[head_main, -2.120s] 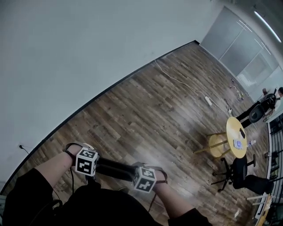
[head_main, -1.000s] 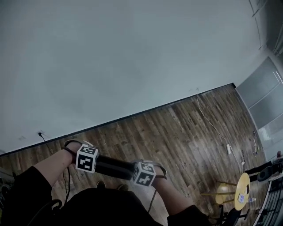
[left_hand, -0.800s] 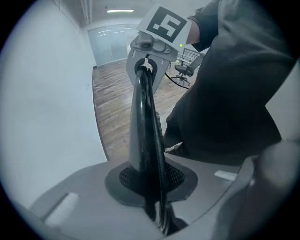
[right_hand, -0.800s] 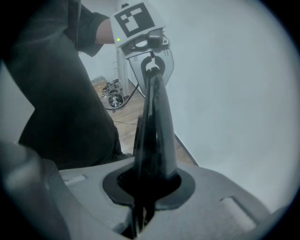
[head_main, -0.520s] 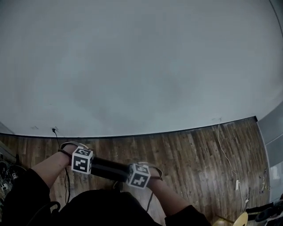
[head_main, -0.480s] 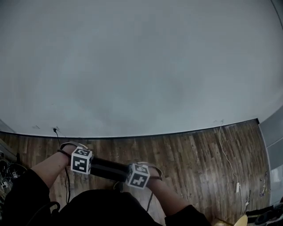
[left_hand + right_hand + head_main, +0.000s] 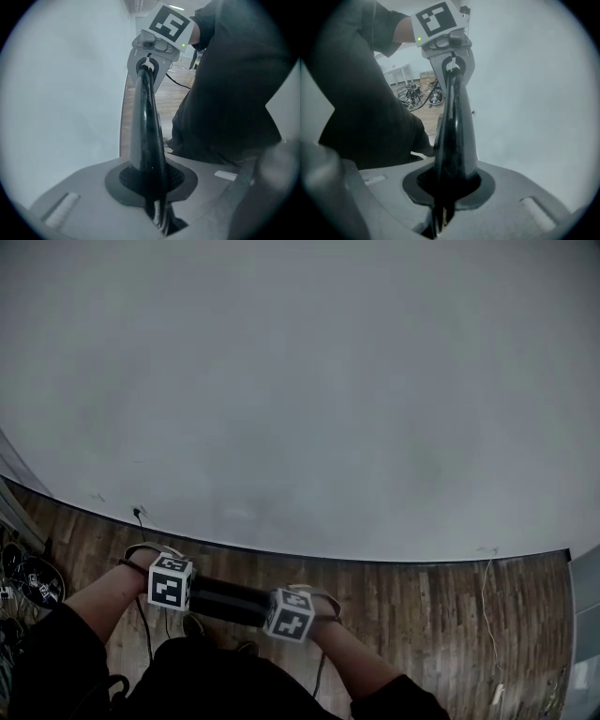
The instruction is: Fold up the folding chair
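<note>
chair (image 7: pixel 228 600) shows in the head view only as a black bar, held level low in front of the person's dark top (image 7: pixel 216 681), above the wood floor (image 7: pixel 422 615) and near a pale wall (image 7: pixel 300 381). the left tool (image 7: pixel 171 582) is at the bar's left end, the right tool (image 7: pixel 289 613) at its right end. in the left gripper view the left tool's jaws are closed tight on the chair's bar, which runs away to the right tool's marker cube; wall at left, dark top at right. in the right gripper view the right tool's jaws likewise clamp the bar; what look like bikes (image 7: pixel 417 96) stand far back.
</note>
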